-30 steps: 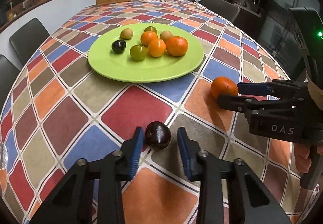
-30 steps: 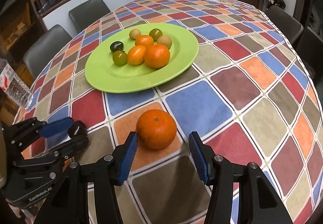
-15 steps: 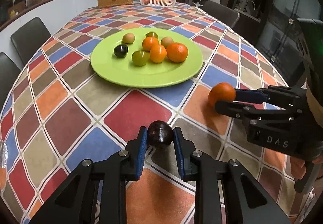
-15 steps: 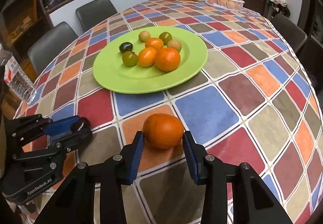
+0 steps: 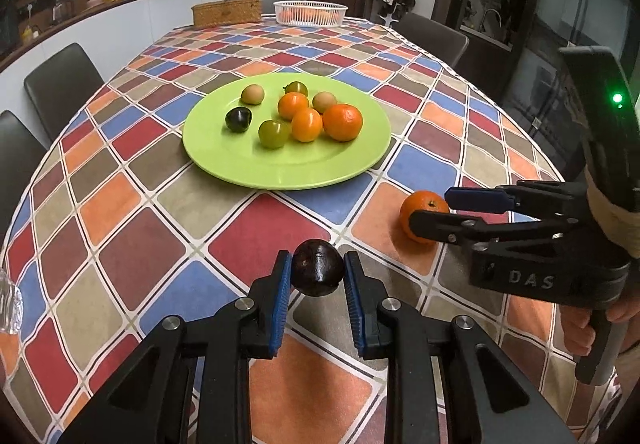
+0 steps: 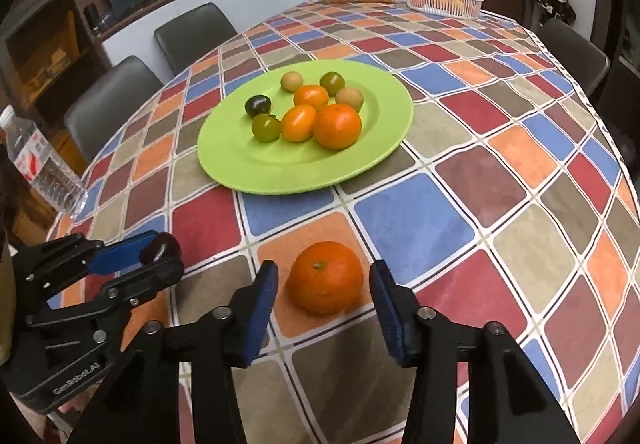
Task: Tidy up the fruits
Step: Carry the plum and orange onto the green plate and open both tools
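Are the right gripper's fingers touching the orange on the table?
Apart. In the right wrist view, tablecloth shows between the orange and each blue pad of the right gripper.

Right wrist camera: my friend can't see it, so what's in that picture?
The open right gripper sits around an orange on a colourful checked tablecloth, pads not touching. Beyond is a green plate of small fruits; at left, the left gripper pinches a dark plum.
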The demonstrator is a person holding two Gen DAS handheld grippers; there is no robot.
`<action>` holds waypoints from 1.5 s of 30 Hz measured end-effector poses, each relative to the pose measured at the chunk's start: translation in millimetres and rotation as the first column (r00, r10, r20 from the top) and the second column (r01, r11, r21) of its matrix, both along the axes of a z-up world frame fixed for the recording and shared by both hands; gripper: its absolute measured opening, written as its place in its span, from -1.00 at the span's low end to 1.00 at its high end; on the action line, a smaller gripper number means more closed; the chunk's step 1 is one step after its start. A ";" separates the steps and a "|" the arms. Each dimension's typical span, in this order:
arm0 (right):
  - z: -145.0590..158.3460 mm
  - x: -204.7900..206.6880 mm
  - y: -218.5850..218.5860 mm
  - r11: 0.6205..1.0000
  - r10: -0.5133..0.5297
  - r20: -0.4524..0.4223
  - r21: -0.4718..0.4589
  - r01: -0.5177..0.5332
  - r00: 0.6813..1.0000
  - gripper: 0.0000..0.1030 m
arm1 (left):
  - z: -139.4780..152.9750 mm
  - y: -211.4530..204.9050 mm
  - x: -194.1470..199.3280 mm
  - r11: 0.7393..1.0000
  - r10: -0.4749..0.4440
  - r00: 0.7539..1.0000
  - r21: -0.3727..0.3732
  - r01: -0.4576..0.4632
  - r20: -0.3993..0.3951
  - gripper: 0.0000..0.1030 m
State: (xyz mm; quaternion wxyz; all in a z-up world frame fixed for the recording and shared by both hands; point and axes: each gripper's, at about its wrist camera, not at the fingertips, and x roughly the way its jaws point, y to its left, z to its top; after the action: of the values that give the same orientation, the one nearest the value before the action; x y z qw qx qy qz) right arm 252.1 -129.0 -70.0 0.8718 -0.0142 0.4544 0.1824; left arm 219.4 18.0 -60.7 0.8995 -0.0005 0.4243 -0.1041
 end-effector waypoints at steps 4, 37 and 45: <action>-8.6 6.5 3.1 1.000 -0.003 -0.021 -0.009 0.003 1.000 -0.06 | -0.3 1.3 2.9 1.000 0.007 1.000 -0.001 -0.007 -0.001 -0.49; 70.7 35.8 14.1 0.998 -0.013 0.191 0.056 0.002 0.982 -0.18 | 66.3 17.5 47.3 0.999 -0.020 0.980 -0.029 0.026 0.199 -0.49; 70.8 72.4 23.3 0.998 -0.012 0.201 0.064 -0.001 0.980 -0.18 | 60.0 27.5 89.5 0.998 -0.037 0.978 -0.034 0.045 0.203 -0.49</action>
State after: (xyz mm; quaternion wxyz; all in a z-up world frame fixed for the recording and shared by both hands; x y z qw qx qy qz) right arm 324.4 -105.7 0.8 0.9138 -0.0035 0.3580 0.1918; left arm 308.9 45.5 -0.7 0.9355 0.0016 0.3285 -0.1304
